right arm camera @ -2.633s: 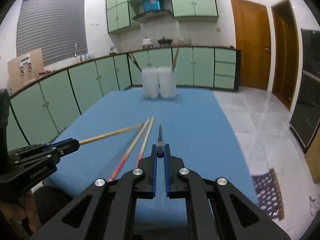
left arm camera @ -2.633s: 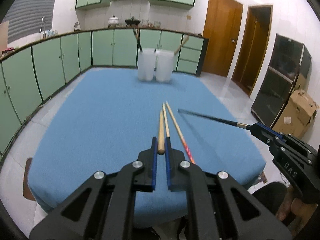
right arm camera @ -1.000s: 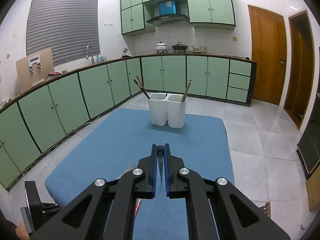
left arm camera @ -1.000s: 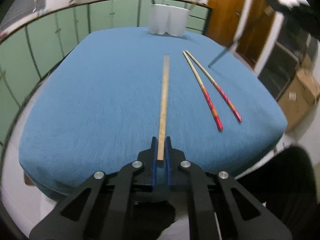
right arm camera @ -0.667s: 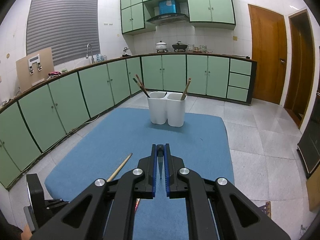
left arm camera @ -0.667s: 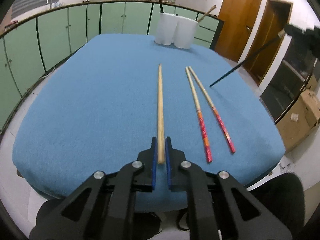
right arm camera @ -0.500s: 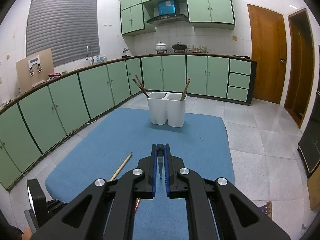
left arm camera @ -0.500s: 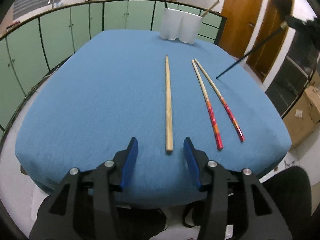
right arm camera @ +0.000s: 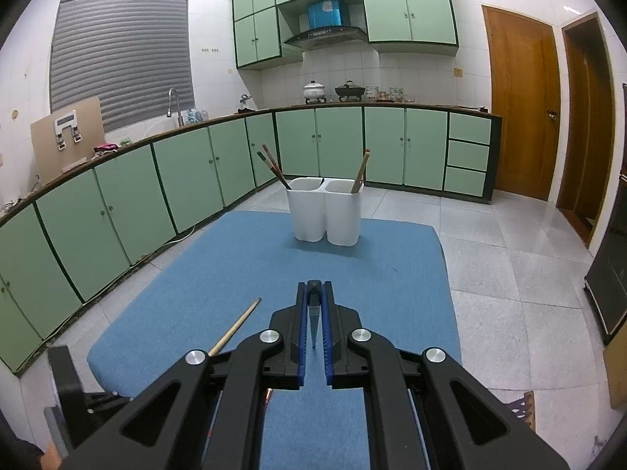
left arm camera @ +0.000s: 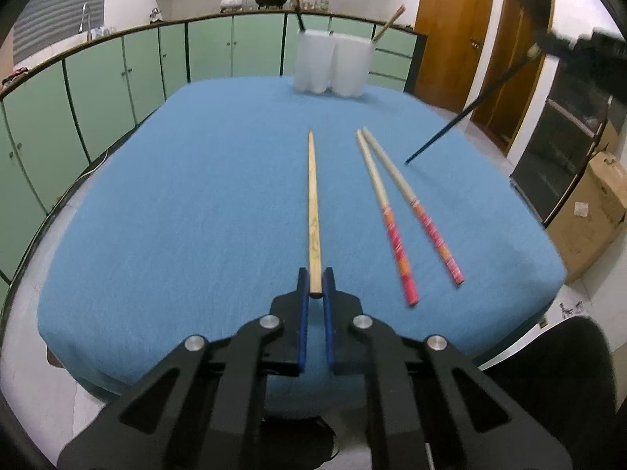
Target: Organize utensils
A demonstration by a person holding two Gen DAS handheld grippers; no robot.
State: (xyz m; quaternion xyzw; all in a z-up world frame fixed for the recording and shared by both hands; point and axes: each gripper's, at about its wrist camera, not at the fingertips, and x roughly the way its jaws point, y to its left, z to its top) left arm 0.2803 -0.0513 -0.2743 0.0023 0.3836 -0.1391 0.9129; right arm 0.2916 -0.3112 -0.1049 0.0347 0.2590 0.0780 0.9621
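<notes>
Blue-clothed counter [left arm camera: 176, 203]: left gripper [left arm camera: 312, 293] jaws just closed on the plain chopstick's [left arm camera: 312, 203] near end, right gripper [right arm camera: 313, 305] clamped on a dark chopstick [left arm camera: 466, 111], likely bound for the far white holder [right arm camera: 324, 215]

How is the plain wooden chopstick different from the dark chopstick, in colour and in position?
The plain wooden chopstick is pale tan; the dark chopstick is almost black. The wooden one lies flat along the blue tablecloth, its near end clamped in the left hand-held gripper; the dark one hangs tilted above the cloth, tip downward, held by the right hand-held gripper. Both are slim, tapered, and gripped at the thick end.
</notes>
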